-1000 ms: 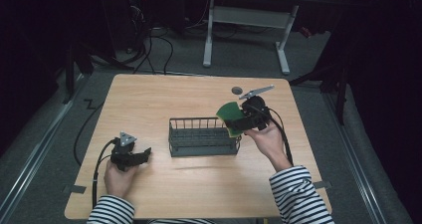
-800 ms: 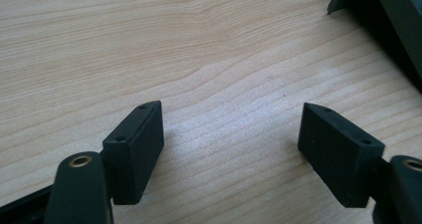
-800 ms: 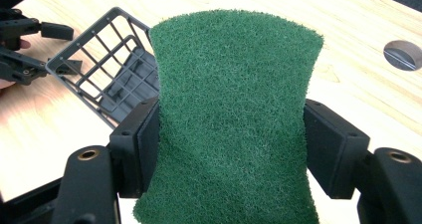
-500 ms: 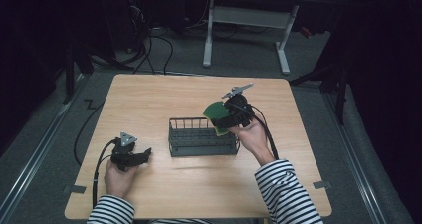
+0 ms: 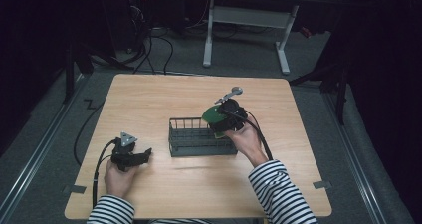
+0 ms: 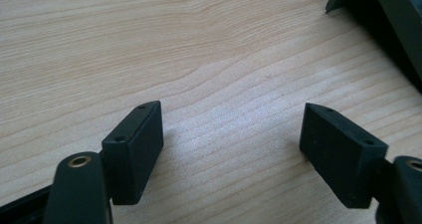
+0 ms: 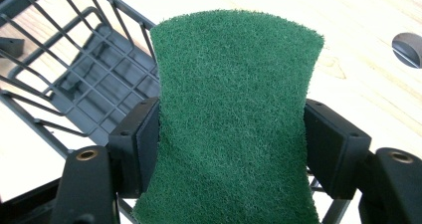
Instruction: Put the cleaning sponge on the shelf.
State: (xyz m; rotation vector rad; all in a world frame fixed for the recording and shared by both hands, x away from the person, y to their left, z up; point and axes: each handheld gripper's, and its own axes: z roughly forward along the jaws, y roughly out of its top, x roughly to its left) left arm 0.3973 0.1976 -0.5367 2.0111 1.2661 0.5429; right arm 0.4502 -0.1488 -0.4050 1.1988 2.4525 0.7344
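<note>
— So, what is your right gripper [image 5: 217,120] holding?

— Your right gripper has a fuzzy green scrubbing sponge [image 7: 231,119] pinched between its two black jaws. The jaws press on the sponge's two narrow sides, and the sponge sticks up past them. You can see it dented in where they squeeze.

— Where is the sponge over the table?

— You hold it at the right end of the dark wire basket [image 5: 195,139]. In the high view the sponge [image 5: 213,115] sits just above the basket's right rim. In the right gripper view the basket [image 7: 74,79] shows behind the sponge on the left, with its wire walls and flat bottom.

— Is the sponge inside the basket?

— I cannot tell if it touches the basket. It is still in your jaws.

— And your left gripper [image 5: 142,156]?

— Your left gripper rests low on the pale wooden table [image 5: 159,94], near the front left, well apart from the basket. Its jaws stand wide, and just bare wood [image 6: 214,74] lies between them. A dark corner of the basket [image 6: 378,20] shows at the top right of the left gripper view.

— Anything else on the table?

— A small silver metal piece [image 5: 230,93] lies on the wood just behind your right hand [image 5: 246,139].
</note>
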